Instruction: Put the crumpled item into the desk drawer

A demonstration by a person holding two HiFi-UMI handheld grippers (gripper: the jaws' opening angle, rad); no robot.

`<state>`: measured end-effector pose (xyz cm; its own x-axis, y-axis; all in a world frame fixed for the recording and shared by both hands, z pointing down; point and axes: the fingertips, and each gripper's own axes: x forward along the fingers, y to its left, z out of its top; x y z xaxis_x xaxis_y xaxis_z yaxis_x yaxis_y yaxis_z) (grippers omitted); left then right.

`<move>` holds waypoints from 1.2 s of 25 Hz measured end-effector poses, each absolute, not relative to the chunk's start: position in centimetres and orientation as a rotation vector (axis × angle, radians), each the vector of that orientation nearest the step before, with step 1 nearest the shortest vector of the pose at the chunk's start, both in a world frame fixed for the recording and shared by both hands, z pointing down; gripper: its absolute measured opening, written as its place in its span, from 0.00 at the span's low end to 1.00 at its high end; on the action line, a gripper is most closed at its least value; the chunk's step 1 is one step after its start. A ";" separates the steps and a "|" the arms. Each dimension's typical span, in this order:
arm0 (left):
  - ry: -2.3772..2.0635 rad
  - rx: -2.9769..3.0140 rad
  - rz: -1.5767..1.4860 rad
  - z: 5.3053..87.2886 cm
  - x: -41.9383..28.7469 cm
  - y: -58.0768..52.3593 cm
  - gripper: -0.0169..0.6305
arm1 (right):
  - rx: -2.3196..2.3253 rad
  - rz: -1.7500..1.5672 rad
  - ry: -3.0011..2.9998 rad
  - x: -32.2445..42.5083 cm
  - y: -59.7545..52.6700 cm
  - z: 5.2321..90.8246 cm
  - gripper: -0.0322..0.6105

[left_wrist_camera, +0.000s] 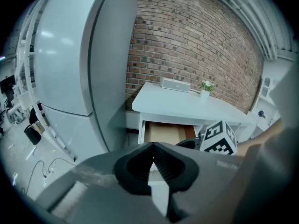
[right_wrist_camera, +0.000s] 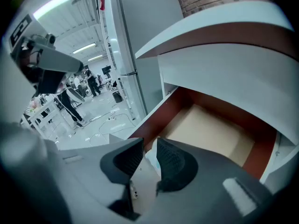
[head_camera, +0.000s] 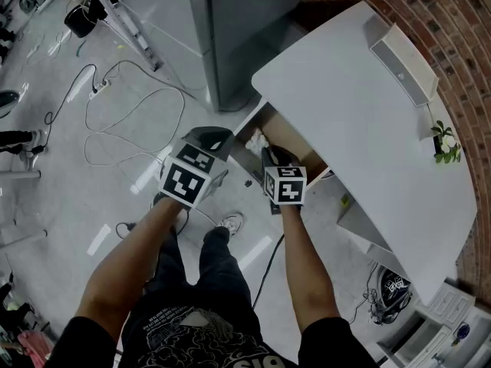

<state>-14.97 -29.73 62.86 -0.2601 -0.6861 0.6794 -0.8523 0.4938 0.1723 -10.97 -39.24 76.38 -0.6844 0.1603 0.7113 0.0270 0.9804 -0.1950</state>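
The desk drawer [head_camera: 288,140] stands pulled out under the white desk [head_camera: 360,106], showing its tan bottom [right_wrist_camera: 210,129] and red-brown walls. A white crumpled item [head_camera: 255,139] sits at the drawer's near left corner, right at the tips of my right gripper [head_camera: 266,150]. In the right gripper view the jaws of that gripper [right_wrist_camera: 150,146] stand a narrow gap apart, with the crumpled item [right_wrist_camera: 152,158] pinched between the pads above the drawer. My left gripper [head_camera: 211,140] hovers left of the drawer over the floor. Its jaws [left_wrist_camera: 152,146] are shut on nothing.
A tall grey cabinet [head_camera: 230,29] stands left of the desk. Cables [head_camera: 123,106] trail over the shiny floor. On the desk are a white box [head_camera: 403,64] and a small plant [head_camera: 445,140]. A brick wall [left_wrist_camera: 196,45] runs behind the desk.
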 end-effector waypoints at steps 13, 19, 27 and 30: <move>-2.071 1.274 0.279 59.4 -15.2 -30.0 0.02 | -0.121 0.233 -2.377 -10.8 -38.7 70.9 0.18; -2.117 1.267 0.270 57.2 -15.4 -29.4 0.02 | -0.152 0.203 -2.419 -11.5 -37.8 67.6 0.18; -2.193 1.283 0.266 52.2 -16.1 -28.4 0.02 | -0.124 0.202 -2.484 -11.8 -37.5 61.7 0.17; -2.210 1.304 0.256 50.7 -16.5 -28.4 0.02 | -0.099 0.191 -2.513 -11.9 -37.6 59.3 0.16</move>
